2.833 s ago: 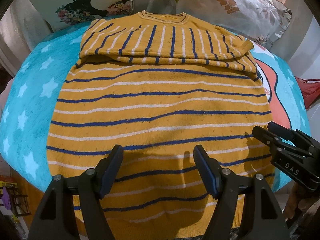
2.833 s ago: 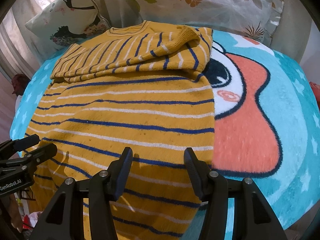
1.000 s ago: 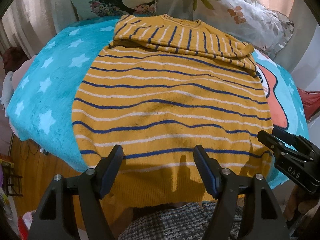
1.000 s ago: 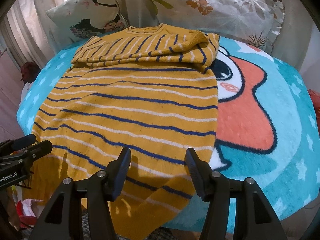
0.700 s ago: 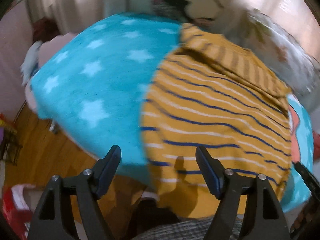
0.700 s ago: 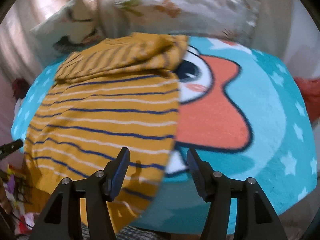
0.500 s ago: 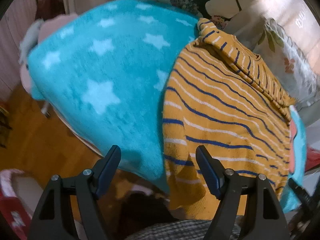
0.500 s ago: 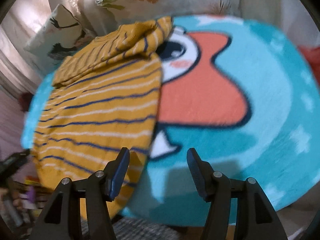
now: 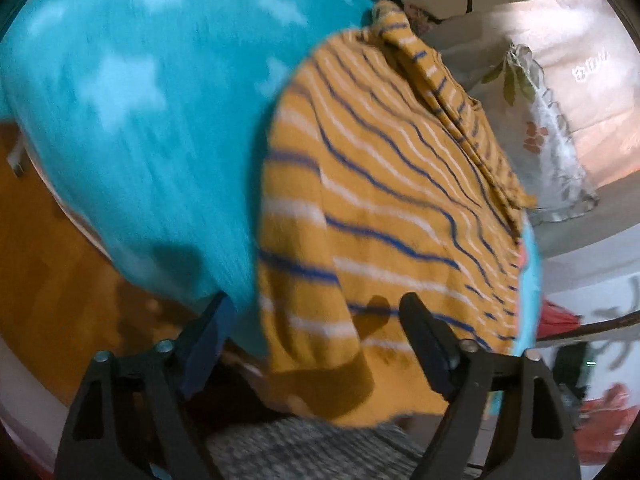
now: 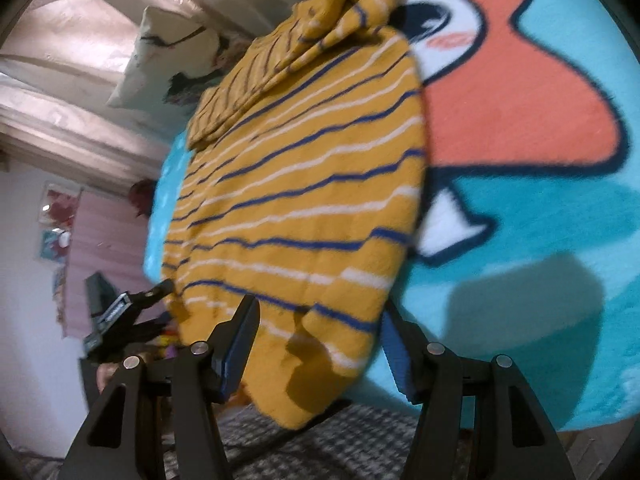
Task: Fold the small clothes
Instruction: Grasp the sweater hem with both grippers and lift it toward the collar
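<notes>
Blanket; jaws agape astride sweater hem

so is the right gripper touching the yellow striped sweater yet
Cannot tell. In the right wrist view the right gripper stands open around the sweater hem corner, but blur and overlap hide whether either pad meets the knit.

The left black two-finger hand-held gripper points steeply down at the near left corner of the mustard-yellow knitted sweater with blue and white stripes, jaws spread wide, straddling that corner's hanging hem without pressing it. The right black two-finger hand-held gripper tilts down at the sweater's near right corner, jaws apart with the hem between them, not pinched. Both are rolled sideways.
</notes>
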Demonstrator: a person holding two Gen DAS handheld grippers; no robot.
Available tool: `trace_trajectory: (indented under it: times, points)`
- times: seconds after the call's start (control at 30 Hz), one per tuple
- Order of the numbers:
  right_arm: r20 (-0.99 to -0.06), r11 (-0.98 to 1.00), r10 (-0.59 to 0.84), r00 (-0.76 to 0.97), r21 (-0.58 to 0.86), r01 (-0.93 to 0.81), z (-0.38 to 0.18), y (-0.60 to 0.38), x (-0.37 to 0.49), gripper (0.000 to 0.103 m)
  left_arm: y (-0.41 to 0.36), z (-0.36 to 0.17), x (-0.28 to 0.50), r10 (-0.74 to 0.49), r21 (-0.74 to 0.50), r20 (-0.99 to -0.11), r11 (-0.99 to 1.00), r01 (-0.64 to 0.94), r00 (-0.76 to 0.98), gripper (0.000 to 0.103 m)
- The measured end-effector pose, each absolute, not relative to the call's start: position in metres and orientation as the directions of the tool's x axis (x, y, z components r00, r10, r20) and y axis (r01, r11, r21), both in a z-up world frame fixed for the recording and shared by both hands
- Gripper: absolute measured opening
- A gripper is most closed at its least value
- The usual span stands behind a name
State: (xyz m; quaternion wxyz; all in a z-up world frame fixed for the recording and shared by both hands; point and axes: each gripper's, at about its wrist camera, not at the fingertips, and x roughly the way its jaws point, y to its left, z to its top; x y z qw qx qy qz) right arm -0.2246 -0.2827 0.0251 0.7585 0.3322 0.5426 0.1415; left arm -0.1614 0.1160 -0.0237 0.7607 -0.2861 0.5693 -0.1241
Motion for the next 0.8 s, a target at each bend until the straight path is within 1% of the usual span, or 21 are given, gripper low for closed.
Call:
trace_trajectory:
  times: [0.03, 0.07, 0.13, 0.17, 0.2, 0.23, 0.27, 0.3, 0.4, 0.53, 0.63, 0.8]
  points:
    - [-0.719, 0.729, 0.599, 0.353, 0.672, 0.131, 0.024, -0.279, -0.223, 0.064, 0.112, -0.027, -0.164, -0.534, -0.591, -0.789, 0.794, -0.139, 0.304, 0.072]
    - [-0.713, 0.724, 0.613, 0.339, 0.679, 0.120, 0.023, -0.276, -0.223, 0.064, 0.106, -0.030, -0.165, -0.543, -0.594, -0.789, 0.793, -0.133, 0.289, 0.061]
    - [-0.711, 0.724, 0.629, 0.314, 0.683, 0.097, 0.023, -0.268, -0.220, 0.064, 0.098, -0.028, -0.168, -0.512, -0.559, -0.812, 0.820, -0.122, 0.280, 0.047]
    - [-0.714, 0.729, 0.630, 0.305, 0.679, 0.088, 0.023, -0.265, -0.220, 0.064, 0.097, -0.025, -0.169, -0.506, -0.554, -0.814, 0.824, -0.119, 0.285, 0.036]
    - [-0.719, 0.735, 0.627, 0.299, 0.673, 0.080, 0.023, -0.263, -0.220, 0.062, 0.098, -0.021, -0.169, -0.494, -0.545, -0.819, 0.829, -0.125, 0.292, 0.031]
    - [-0.730, 0.747, 0.618, 0.293, 0.661, 0.070, 0.024, -0.260, -0.219, 0.059, 0.100, -0.019, -0.170, -0.488, -0.540, -0.822, 0.832, -0.131, 0.293, 0.019]
    - [-0.740, 0.758, 0.610, 0.285, 0.649, 0.064, 0.024, -0.258, -0.219, 0.043, 0.101, -0.014, -0.172, -0.483, -0.537, -0.824, 0.832, -0.137, 0.298, 0.012]
    - [-0.753, 0.770, 0.600, 0.270, 0.635, 0.061, 0.022, -0.255, -0.218, 0.025, 0.102, -0.008, -0.173, -0.476, -0.533, -0.824, 0.835, -0.138, 0.306, 0.012]
    - [-0.760, 0.772, 0.601, 0.248, 0.632, 0.066, 0.016, -0.255, -0.216, 0.012, 0.102, 0.008, -0.174, -0.461, -0.524, -0.823, 0.842, -0.127, 0.333, 0.012]
    - [-0.735, 0.756, 0.627, 0.259, 0.654, 0.025, 0.029, -0.263, -0.215, 0.011, 0.102, 0.036, -0.168, -0.459, -0.529, -0.802, 0.844, -0.095, 0.382, 0.012]
    - [-0.702, 0.736, 0.650, 0.291, 0.677, -0.012, 0.052, -0.267, -0.207, 0.010, 0.099, 0.059, -0.152, -0.463, -0.530, -0.782, 0.846, -0.055, 0.417, 0.012]
    - [-0.642, 0.710, 0.650, 0.408, 0.703, -0.025, 0.092, -0.283, -0.169, 0.009, 0.093, 0.092, -0.092, -0.489, -0.547, -0.740, 0.837, 0.012, 0.461, 0.012]
